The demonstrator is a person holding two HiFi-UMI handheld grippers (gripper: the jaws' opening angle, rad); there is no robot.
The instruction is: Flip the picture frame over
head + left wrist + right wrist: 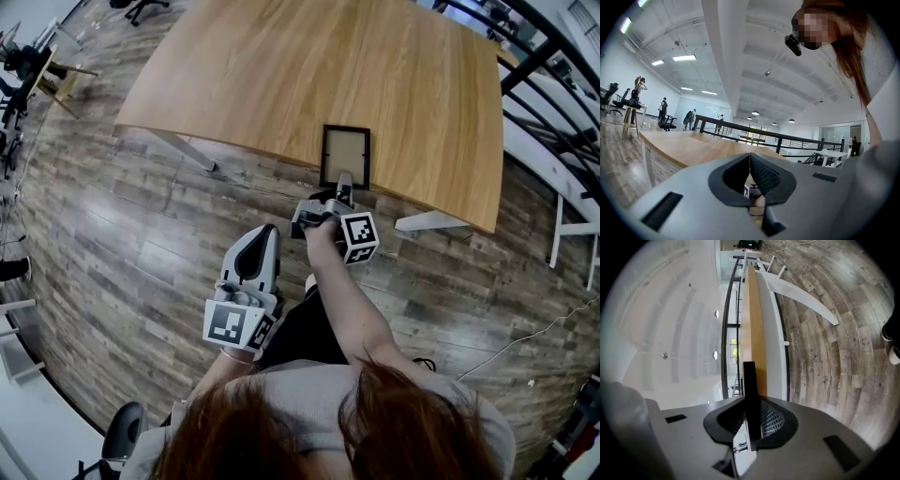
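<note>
Frame [345,157]: lies at the near edge of the table [281,66], its near end just over the rim; a light panel is seen inside a dark border.
Right gripper [344,180]: is clamped on the frame's near end, one jaw above and one below; in its own view the frame [750,394] is seen edge-on between the pads.
Left gripper [265,232]: is held back and low, well apart from the table; its jaws are closed together with nothing between them.
Key relation: the frame's long axis runs straight ahead of the right gripper, in line with it, and level with the tabletop.
Next move, as judged: a lift clear of the wood, then a roll about that axis, is called for.
Nearer hand: the right.
</note>
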